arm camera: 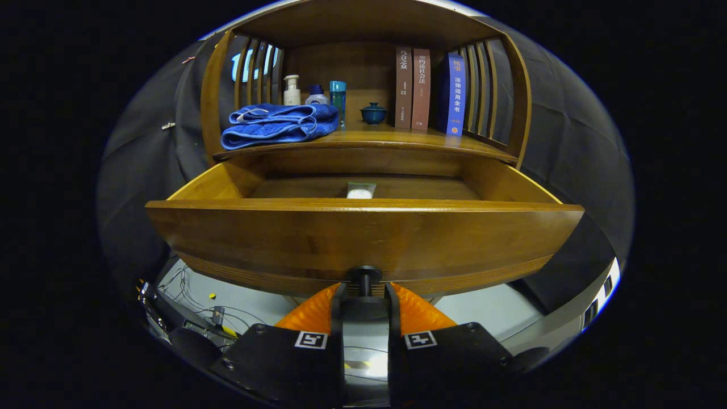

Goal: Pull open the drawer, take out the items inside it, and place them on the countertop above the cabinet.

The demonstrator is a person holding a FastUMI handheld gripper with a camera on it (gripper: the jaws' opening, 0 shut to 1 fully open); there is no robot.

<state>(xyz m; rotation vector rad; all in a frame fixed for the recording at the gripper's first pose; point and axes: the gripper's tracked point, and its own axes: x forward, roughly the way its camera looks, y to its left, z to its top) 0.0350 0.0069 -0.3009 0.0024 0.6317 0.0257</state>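
Observation:
The wooden drawer (363, 238) of the cabinet stands pulled out toward me. Its dark knob (364, 277) sits low on the front panel, between my fingers. My gripper (364, 295) is shut on that knob, one finger on each side. Inside the drawer, near the middle of its floor, lies a white tube-like item (360, 191); the front panel hides its near end and the rest of the drawer floor. The countertop (392, 139) runs just above the drawer.
On the countertop lie a folded blue towel (278, 124), three small bottles (315, 94), a dark lidded cup (374, 112) and three upright books (423, 88). Slatted wooden sides and a top board enclose this shelf. Cables lie on the grey floor (193, 295) below.

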